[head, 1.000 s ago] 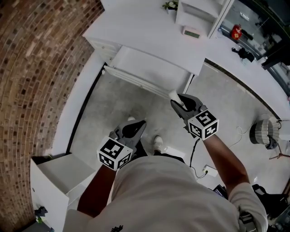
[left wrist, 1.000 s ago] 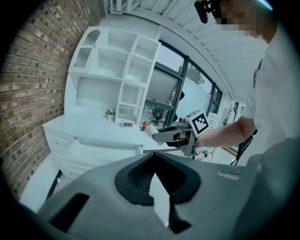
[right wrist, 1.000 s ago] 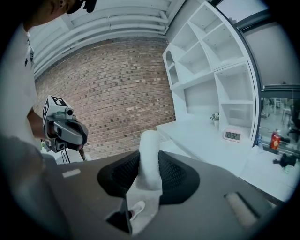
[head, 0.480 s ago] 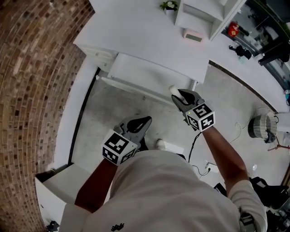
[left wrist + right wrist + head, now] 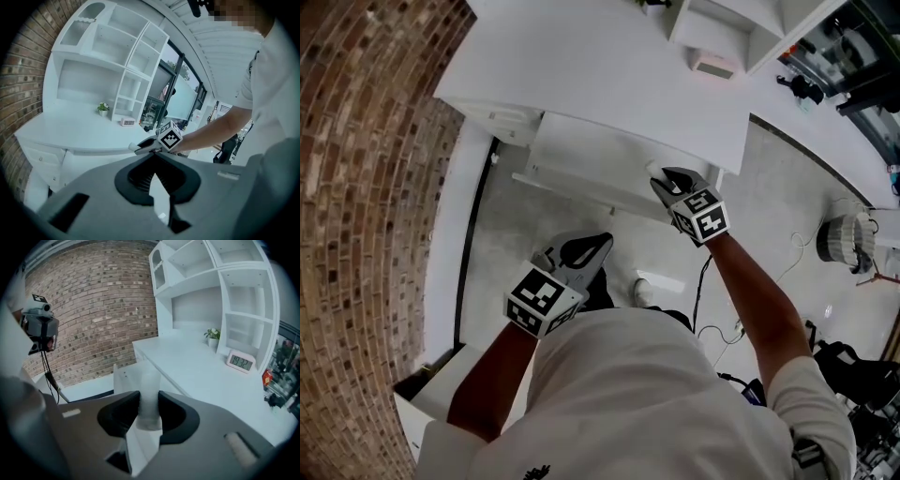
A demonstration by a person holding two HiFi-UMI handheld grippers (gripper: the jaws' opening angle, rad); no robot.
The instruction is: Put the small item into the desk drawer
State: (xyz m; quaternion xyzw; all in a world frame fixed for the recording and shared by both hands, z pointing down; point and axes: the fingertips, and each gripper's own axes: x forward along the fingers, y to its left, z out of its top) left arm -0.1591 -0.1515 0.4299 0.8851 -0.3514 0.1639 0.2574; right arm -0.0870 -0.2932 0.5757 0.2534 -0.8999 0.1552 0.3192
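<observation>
The white desk (image 5: 609, 75) has its drawer (image 5: 581, 155) pulled out toward me. My right gripper (image 5: 662, 177) is shut on a small, pale, tube-shaped item (image 5: 655, 170) and holds it over the drawer's right front corner. In the right gripper view the item (image 5: 150, 390) stands upright between the jaws, with the drawer's side panel (image 5: 123, 376) just beyond. My left gripper (image 5: 602, 244) hangs lower over the floor, shut with nothing in it. The left gripper view shows its jaws (image 5: 153, 153) closed and the right gripper (image 5: 143, 148) ahead.
A small digital clock (image 5: 715, 64) sits on the desk below white shelves (image 5: 234, 310), with a potted plant (image 5: 213, 333) nearby. The brick wall (image 5: 366, 187) runs along the left. A white cabinet (image 5: 431, 398) is at lower left; a cable (image 5: 705, 281) lies on the floor.
The right gripper has carried the item forward from in front of the drawer to above its front corner. The desk now sits closer in view. The left gripper has hardly moved.
</observation>
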